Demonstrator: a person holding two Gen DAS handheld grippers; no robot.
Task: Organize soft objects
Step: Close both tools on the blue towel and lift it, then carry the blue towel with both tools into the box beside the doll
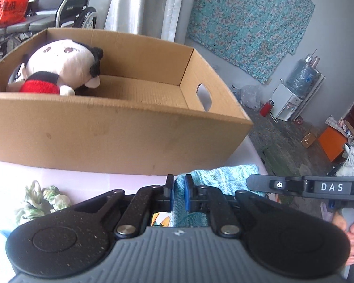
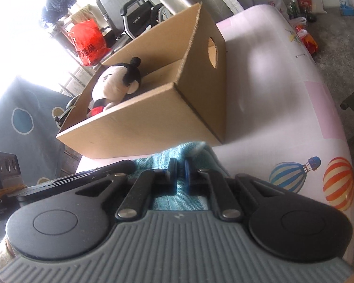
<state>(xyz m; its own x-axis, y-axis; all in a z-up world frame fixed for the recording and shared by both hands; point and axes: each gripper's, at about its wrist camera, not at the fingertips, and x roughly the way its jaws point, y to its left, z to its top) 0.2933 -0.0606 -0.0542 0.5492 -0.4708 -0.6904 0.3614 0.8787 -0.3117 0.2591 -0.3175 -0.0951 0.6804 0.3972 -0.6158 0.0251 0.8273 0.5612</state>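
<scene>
Pink tabletop (image 2: 259,75), cardboard box (image 1: 120,132) at 12 o'clock — left gripper (image 1: 179,194) and right gripper (image 2: 180,173) both clamp a limp, light blue knit towel (image 1: 224,179) — best held by its edges.

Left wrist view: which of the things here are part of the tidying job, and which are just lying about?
Part of the job:
- light blue cloth, pinched by the left gripper and the right gripper
- cardboard box
- plush doll, already in the box
- green and white rope toy, probably next

Lying about:
- wheelchair
- orange bag
- water dispenser
- floral sheet
</scene>
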